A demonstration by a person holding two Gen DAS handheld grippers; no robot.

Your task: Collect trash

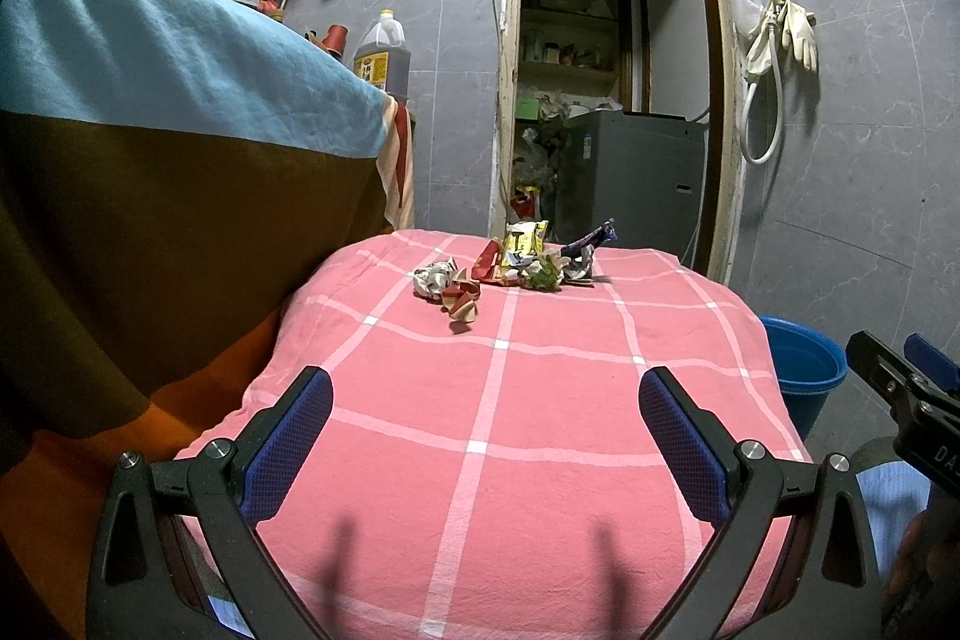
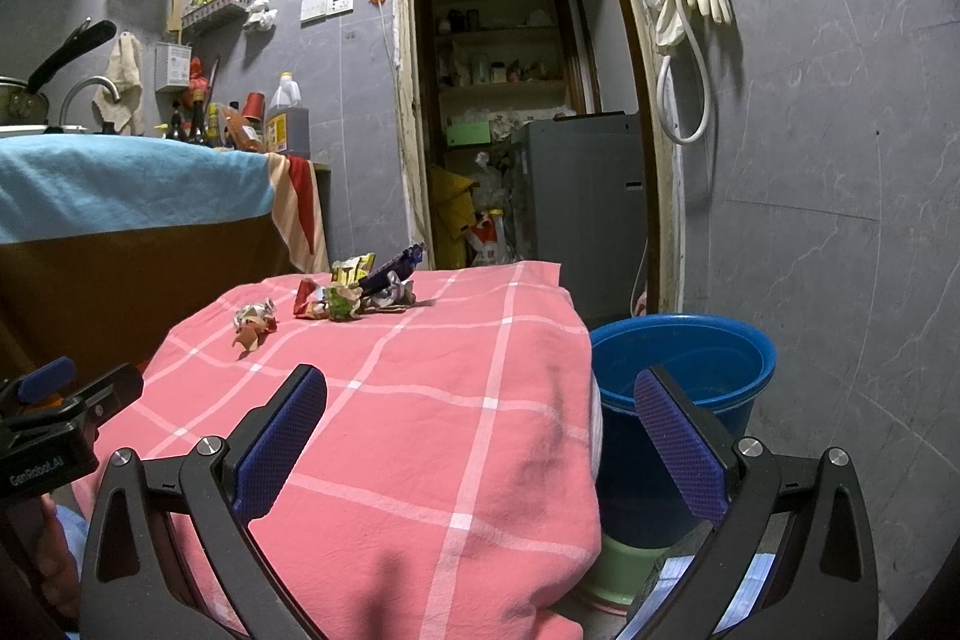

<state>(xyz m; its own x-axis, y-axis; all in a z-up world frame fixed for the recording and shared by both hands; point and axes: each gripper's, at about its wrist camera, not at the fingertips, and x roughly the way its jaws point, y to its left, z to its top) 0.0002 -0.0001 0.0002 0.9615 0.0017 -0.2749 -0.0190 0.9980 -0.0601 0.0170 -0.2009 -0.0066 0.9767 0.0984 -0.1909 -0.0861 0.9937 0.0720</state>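
Grippers: left gripper (image 1: pixel 486 421) and right gripper (image 2: pixel 480 418) both spread, empty.
Approach: reach far to the crumpled wrappers (image 1: pixel 516 259), then carry right to the blue bucket (image 2: pixel 684 340).

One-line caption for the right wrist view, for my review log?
Open right gripper hovers over the pink checked cloth, crumpled wrappers at its far end, blue bucket beside the table.
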